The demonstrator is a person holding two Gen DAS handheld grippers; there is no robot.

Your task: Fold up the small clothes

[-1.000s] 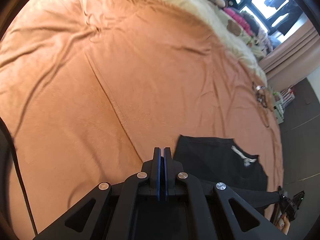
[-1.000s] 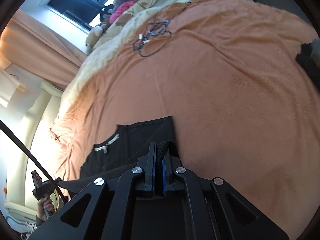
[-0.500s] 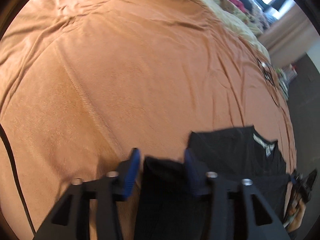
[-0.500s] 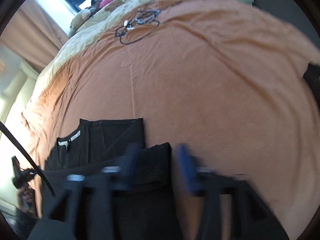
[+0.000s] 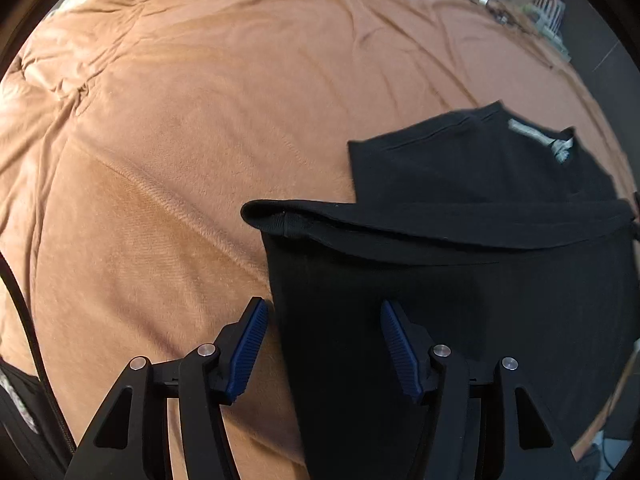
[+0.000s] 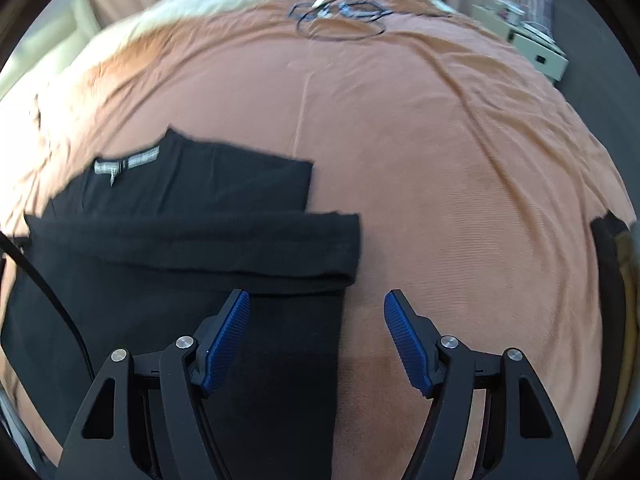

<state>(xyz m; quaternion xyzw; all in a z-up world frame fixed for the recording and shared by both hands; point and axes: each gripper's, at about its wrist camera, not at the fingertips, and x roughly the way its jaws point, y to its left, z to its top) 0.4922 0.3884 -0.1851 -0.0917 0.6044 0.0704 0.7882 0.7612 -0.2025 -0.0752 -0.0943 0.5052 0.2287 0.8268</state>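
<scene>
So the black shirt (image 5: 460, 184) is lying on the orange bed (image 5: 180, 140) with its bottom part flipped up over the body, collar end farthest from me, and both my hand-held grippers have let go. The left hand-held gripper (image 5: 322, 344) has just been opening and its jaws stand well apart; the shirt's left edge runs between them but the pads aren't pressing on it. Same story with the right hand-held gripper (image 6: 316, 340): it has sprung open and the shirt's right edge runs between the jaws, untouched. What worries me is that the folded band (image 6: 192, 244) isn't square. In the right view its corner sticks out past the layer under it, and in the left view its corner pokes out rolled and puffy, so I reckon another fold on top just bakes in the skew. If I pull away low, a pad could also snag the loose cloth and drag the fold open. Hard to tell: the shirt's near end is hidden under the gripper frames, the sleeves aren't visible anywhere, and the right view is smeared. There's a tangle of cables (image 6: 340, 16) far up the bed, well clear.
</scene>
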